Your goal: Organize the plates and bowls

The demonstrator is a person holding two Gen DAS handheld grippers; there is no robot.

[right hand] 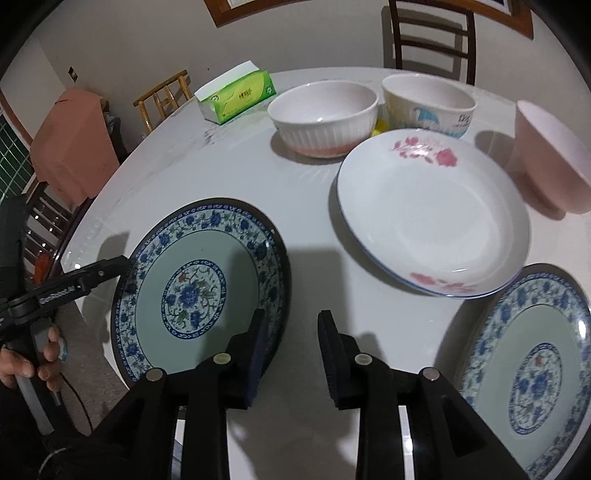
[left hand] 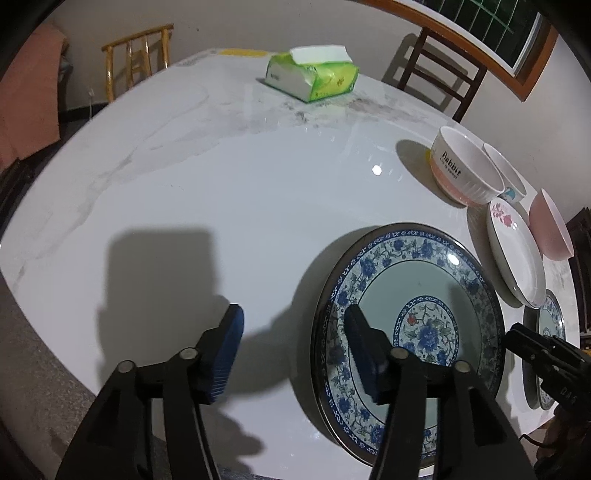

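Note:
A blue-patterned plate point(left hand: 436, 291) point(right hand: 207, 266) lies near the table's front edge. My left gripper point(left hand: 293, 317) is open, its right finger over the plate's left rim, its left finger over bare table. My right gripper point(right hand: 291, 321) is open, its left finger over the plate's right rim. A second blue-patterned plate point(right hand: 532, 354) point(left hand: 554, 317) lies to the right. A white plate with pink flowers point(right hand: 428, 210) point(left hand: 517, 251) lies behind. Behind it stand a ribbed white-and-pink bowl point(right hand: 325, 118) point(left hand: 461, 166), a cream bowl with blue print point(right hand: 428, 103) point(left hand: 508, 173) and a pink bowl point(right hand: 550, 155) point(left hand: 550, 225).
A round white marble table point(left hand: 240, 184) holds everything. A green tissue box point(left hand: 314, 74) point(right hand: 236, 96) sits at the far side. Wooden chairs point(left hand: 136, 55) point(right hand: 432, 33) stand around the table. A chair draped with pink cloth point(right hand: 74, 144) stands at the left.

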